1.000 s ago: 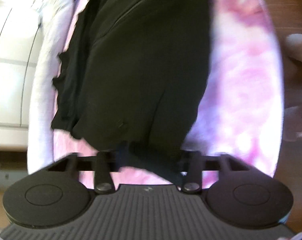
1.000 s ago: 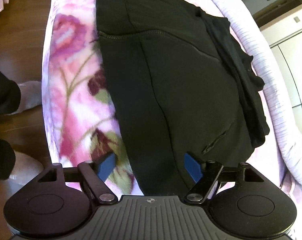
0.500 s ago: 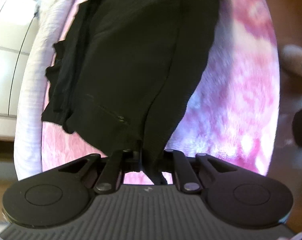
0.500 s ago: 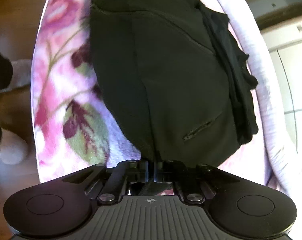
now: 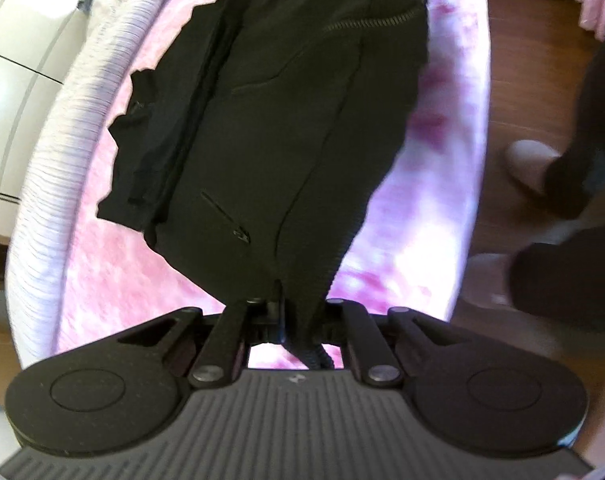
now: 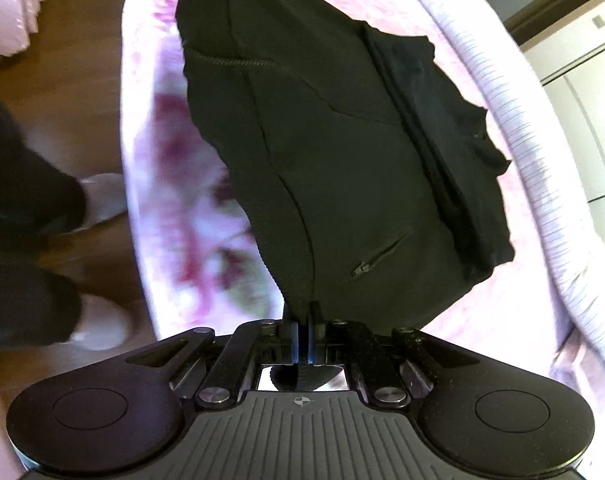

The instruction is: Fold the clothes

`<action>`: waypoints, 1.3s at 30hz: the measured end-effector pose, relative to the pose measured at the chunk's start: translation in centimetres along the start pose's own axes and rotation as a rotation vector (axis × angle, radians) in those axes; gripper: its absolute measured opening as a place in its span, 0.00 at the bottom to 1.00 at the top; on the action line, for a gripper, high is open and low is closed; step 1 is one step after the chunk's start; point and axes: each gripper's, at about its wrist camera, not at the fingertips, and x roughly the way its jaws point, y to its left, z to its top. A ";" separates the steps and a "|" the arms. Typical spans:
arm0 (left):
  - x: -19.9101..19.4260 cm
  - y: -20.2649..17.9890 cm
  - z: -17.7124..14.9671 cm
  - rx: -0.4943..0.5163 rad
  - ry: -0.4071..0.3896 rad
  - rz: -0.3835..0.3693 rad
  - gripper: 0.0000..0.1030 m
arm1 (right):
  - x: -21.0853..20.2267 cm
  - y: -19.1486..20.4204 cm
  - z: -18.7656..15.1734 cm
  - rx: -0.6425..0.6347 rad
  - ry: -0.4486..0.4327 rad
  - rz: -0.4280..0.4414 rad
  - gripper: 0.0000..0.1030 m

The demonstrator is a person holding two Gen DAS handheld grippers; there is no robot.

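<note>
I've got both grippers pinched on the near hem of the black zip jacket [image 5: 286, 128], one at each bottom corner. My left gripper [image 5: 288, 314] is clamped on ribbed hem fabric, my right gripper [image 6: 302, 334] likewise, blue pads tight on cloth. The jacket lies on the pink floral blanket [image 5: 418, 208] covering the bed, and its long axis runs straight away from both grippers toward the far end, where the fabric looks bunched. Its zipped pocket [image 6: 378, 258] sits just beyond my right gripper. Neither hand is nearer; they share that hem edge. My read: the fold means carrying this hem forward along that axis, over the body, keeping both corners level.
</note>
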 end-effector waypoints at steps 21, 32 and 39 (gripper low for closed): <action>-2.6 19.5 6.4 -0.348 0.036 -0.106 0.06 | -7.6 -15.7 1.4 0.036 -0.142 0.033 0.02; 14.6 33.6 6.1 -0.441 0.050 -0.321 0.06 | 8.3 -31.3 7.0 0.199 0.029 0.116 0.02; 18.7 38.2 5.6 -0.463 0.039 -0.416 0.06 | 11.0 -35.5 8.2 0.199 0.067 0.164 0.02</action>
